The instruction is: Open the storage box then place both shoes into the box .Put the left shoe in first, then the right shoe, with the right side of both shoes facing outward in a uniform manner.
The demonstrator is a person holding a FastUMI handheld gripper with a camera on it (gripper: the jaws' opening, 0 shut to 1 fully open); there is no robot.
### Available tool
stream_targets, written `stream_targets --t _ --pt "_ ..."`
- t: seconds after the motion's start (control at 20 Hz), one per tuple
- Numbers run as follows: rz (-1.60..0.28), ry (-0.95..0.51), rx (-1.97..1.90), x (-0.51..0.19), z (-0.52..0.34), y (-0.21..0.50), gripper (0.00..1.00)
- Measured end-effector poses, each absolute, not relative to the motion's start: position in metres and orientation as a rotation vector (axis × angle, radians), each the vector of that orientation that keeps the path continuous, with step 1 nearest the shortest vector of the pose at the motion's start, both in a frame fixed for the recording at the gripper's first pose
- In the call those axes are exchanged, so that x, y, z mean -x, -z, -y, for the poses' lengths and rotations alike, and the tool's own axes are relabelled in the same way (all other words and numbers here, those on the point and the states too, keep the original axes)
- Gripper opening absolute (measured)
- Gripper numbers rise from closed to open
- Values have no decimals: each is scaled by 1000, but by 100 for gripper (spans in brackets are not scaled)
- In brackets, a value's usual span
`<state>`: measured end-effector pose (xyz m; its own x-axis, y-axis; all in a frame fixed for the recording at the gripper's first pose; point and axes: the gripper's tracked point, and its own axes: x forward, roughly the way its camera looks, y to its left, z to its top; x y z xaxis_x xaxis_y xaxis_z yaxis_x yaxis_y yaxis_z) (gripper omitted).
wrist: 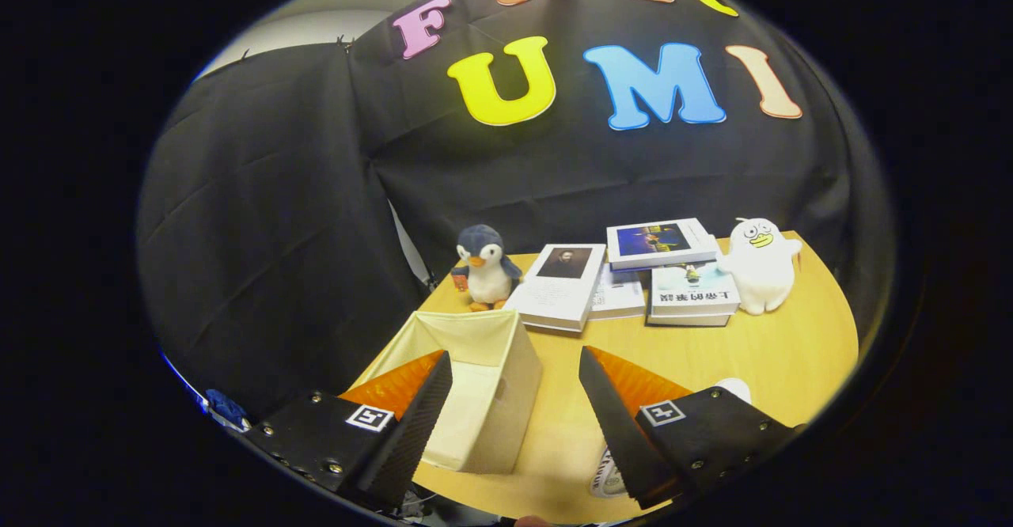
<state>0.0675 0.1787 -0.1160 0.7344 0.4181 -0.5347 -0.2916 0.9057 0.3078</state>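
Observation:
A cream fabric storage box (pixel 506 369) stands on the wooden table (pixel 760 353), top uncovered and nothing showing inside, just ahead of my left finger (pixel 411 424) and partly behind it. My gripper (pixel 514 384) hovers above the table, open, with nothing between its fingers. A white shoe (pixel 732 388) peeks out behind the right finger (pixel 617 416), and a white piece with printing (pixel 605 479), perhaps part of a shoe, shows under that finger's base; most of both is hidden.
Beyond the box sit a penguin plush (pixel 484 267), several books (pixel 633 278) lying flat and stacked, and a white duck plush (pixel 758 264). The table's curved edge runs on the right. Black cloth walls close the back and left.

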Motion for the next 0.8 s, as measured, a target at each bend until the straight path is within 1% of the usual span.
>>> stream_targets --t 0.45,0.8 --pt "-756 -281 -178 -70 -114 189 98" --pt "-864 -245 -177 -56 -81 247 98"
